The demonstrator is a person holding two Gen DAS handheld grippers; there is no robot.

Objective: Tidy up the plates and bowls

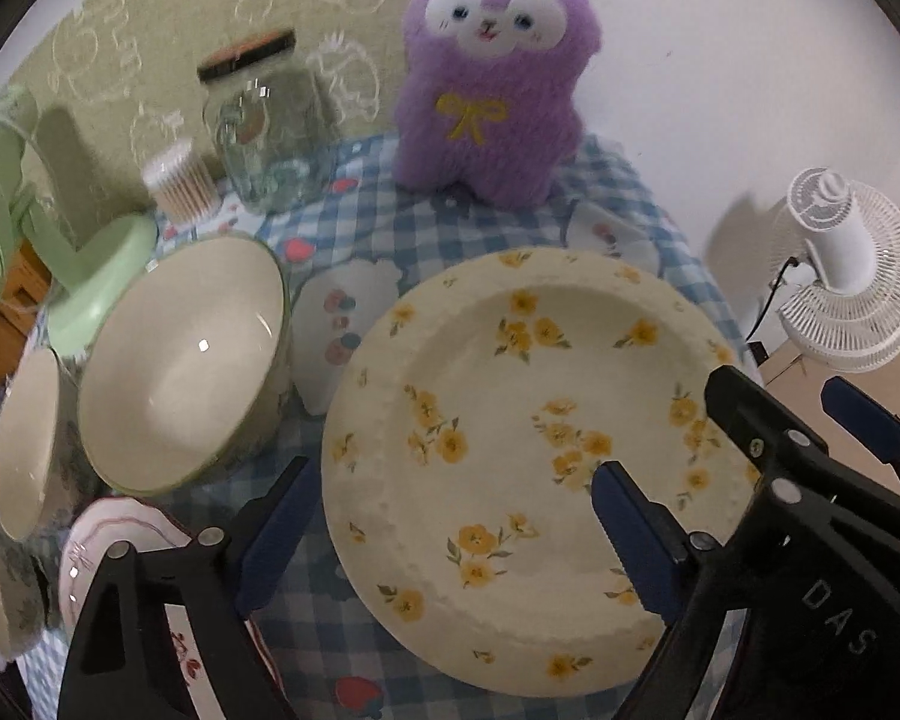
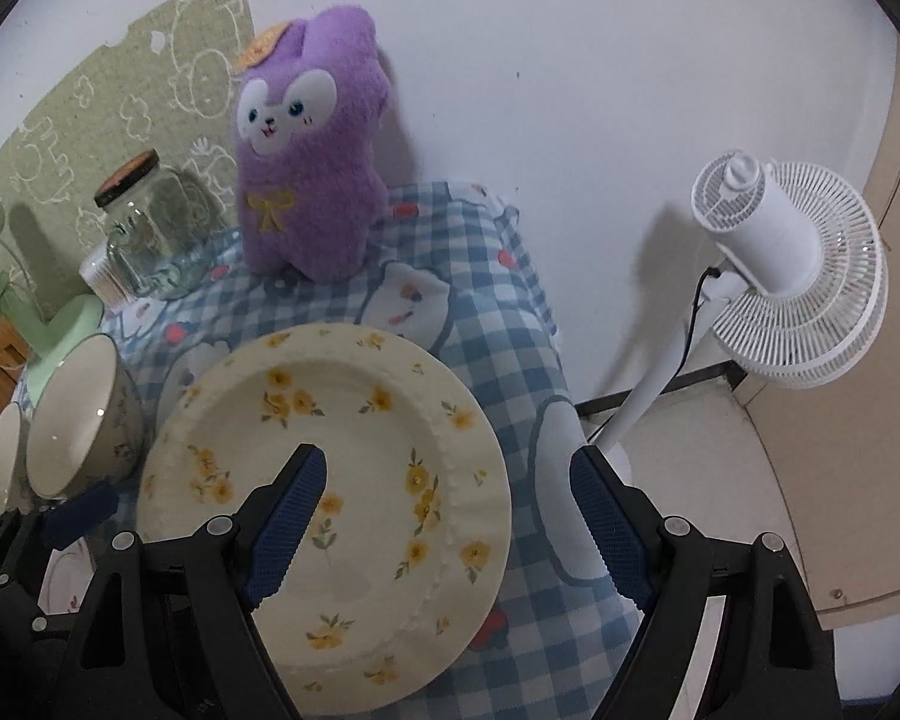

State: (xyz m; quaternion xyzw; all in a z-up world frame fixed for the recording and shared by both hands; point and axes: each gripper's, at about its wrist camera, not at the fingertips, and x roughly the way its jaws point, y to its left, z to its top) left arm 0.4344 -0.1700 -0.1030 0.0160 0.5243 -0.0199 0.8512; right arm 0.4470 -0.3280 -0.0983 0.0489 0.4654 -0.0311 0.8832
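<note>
Floral plate [image 1: 510, 456] lies flat on the checked cloth [image 1: 402, 228], right of the large bowl [image 1: 180, 360], with the edges of two further bowls [image 1: 24, 438] at far left and a red-trimmed plate [image 1: 120, 540] near the left tongs. Left gripper [image 1: 444, 540] is spread wide, one finger outside the plate's left rim, the other above its right half; nothing is pinched. Right gripper [image 2: 450, 516] is likewise spread, straddling the plate's right rim [image 2: 480, 480], one finger over the well, one beyond the edge.

The plate appears to be glazed ceramic: rigid, moderately heavy, slick and chip-prone. Lying flat, it offers only its raised, scalloped rim; a pinch across that rim, one pad under the lip and one on top, seems the soundest hold. The bowls likely take a similar grip over the wall.
</note>
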